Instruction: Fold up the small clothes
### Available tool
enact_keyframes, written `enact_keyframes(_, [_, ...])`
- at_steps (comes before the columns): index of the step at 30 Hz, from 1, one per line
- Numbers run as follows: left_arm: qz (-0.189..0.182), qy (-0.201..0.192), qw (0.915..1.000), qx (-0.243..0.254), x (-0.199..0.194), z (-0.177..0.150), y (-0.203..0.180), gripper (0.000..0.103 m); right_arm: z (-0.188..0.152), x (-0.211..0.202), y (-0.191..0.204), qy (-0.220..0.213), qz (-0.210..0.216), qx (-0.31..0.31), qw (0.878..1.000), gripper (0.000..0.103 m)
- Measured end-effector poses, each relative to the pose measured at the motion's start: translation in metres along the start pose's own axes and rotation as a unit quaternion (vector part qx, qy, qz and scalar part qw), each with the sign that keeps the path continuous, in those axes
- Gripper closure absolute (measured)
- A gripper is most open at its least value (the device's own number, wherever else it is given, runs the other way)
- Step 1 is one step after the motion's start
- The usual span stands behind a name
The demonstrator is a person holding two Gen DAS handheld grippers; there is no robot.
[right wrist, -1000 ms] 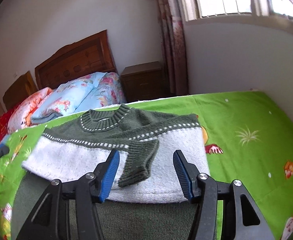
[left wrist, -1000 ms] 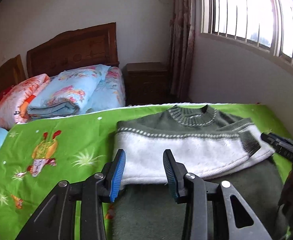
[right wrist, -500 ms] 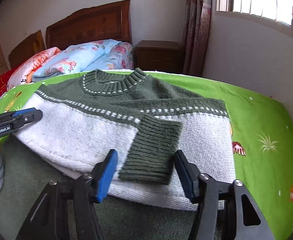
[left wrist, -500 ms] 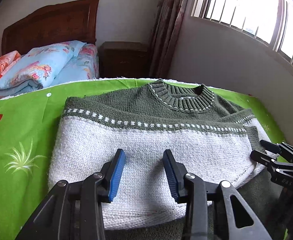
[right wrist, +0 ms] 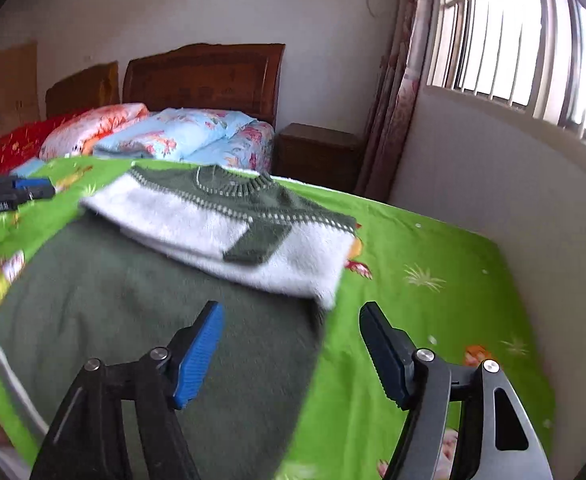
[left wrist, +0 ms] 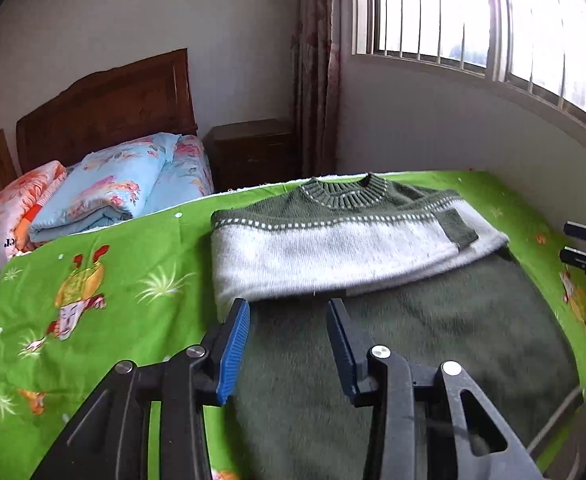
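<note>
Both tools had pulled back vs 0.5 s ago: then they sat right over the white band, now both were back over the sweater's dark green lower half. Left tool (left wrist: 289, 344) jaws apart, holding nothing. Right tool (right wrist: 293, 348) jaws wide apart, empty too. Sweater (left wrist: 333, 240) lay flat on the green bed sheet (left wrist: 93, 280), collar toward the headboard, both sleeves folded in across the white band; cuff (right wrist: 257, 246) sat on the chest w/ no visible shift since. Lower part (left wrist: 413, 340) was not yet folded. Right-wrist view blurred, so the tool was prob moving.

Judgement: sleeve folds done, tools released and retreating toward the hem. Next likely a hem grab at both corners and fold up over the chest. About halfway. Risk: sleeves sliding out when the bottom lifts.

Folded quilts (left wrist: 105, 196) sat behind, well apart.
</note>
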State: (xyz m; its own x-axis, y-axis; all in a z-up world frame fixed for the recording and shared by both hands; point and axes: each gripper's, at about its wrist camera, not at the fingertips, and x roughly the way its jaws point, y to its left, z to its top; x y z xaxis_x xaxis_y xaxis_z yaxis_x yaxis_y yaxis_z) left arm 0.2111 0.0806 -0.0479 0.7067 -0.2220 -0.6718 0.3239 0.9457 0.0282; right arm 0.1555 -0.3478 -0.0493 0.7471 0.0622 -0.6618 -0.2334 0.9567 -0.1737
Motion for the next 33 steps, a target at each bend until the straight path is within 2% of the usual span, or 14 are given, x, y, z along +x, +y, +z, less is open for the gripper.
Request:
enact_keyframes(2, [0.002, 0.005, 0.9998, 0.019, -0.030, -0.031, 0.001, 0.062, -0.041, -0.023, 0.004, 0.022, -0.019, -0.046, 0.999, 0.000])
enact_keyframes(5, [-0.001, 0.016, 0.9995, 0.026, -0.067, -0.078, 0.006, 0.062, -0.105, -0.049, 0.015, 0.054, -0.026, -0.102, 0.993, 0.000])
enact_keyframes(9, [0.013, 0.039, 0.9981, 0.046, -0.086, -0.130, 0.005, 0.062, -0.163, -0.071, 0.041, 0.065, -0.042, -0.174, 0.982, 0.000])
enact_keyframes(12, [0.007, 0.064, 0.9968, 0.047, -0.085, -0.156, 0.002, 0.063, -0.173, -0.080, 0.054, 0.037, -0.042, -0.196, 0.979, 0.000])
enact_keyframes(16, [-0.003, 0.076, 0.9959, 0.048, -0.088, -0.174, -0.009, 0.066, -0.169, -0.077, 0.062, 0.030, -0.027, -0.212, 0.976, 0.000])
enact_keyframes(21, [-0.017, 0.078, 0.9959, 0.042, -0.093, -0.188, -0.022, 0.066, -0.172, -0.081, 0.087, 0.013, -0.038, -0.276, 0.960, 0.000])
enact_keyframes(24, [-0.021, 0.079, 0.9963, 0.027, -0.089, -0.190, -0.023, 0.066, -0.176, -0.084, 0.106, 0.000, -0.057, -0.336, 0.940, 0.000])
enact_keyframes(29, [-0.026, 0.071, 0.9970, 0.014, -0.091, -0.190, -0.027, 0.066, -0.187, -0.082, 0.136, -0.023, -0.100, -0.448, 0.888, 0.000])
enact_keyframes(31, [-0.028, 0.068, 0.9972, 0.012, -0.092, -0.190, -0.029, 0.066, -0.189, -0.079, 0.144, -0.031, -0.107, -0.472, 0.875, 0.000])
enact_keyframes(33, [-0.033, 0.065, 0.9973, 0.011, -0.095, -0.190, -0.033, 0.066, -0.189, -0.075, 0.149, -0.032, -0.107, -0.486, 0.867, 0.000])
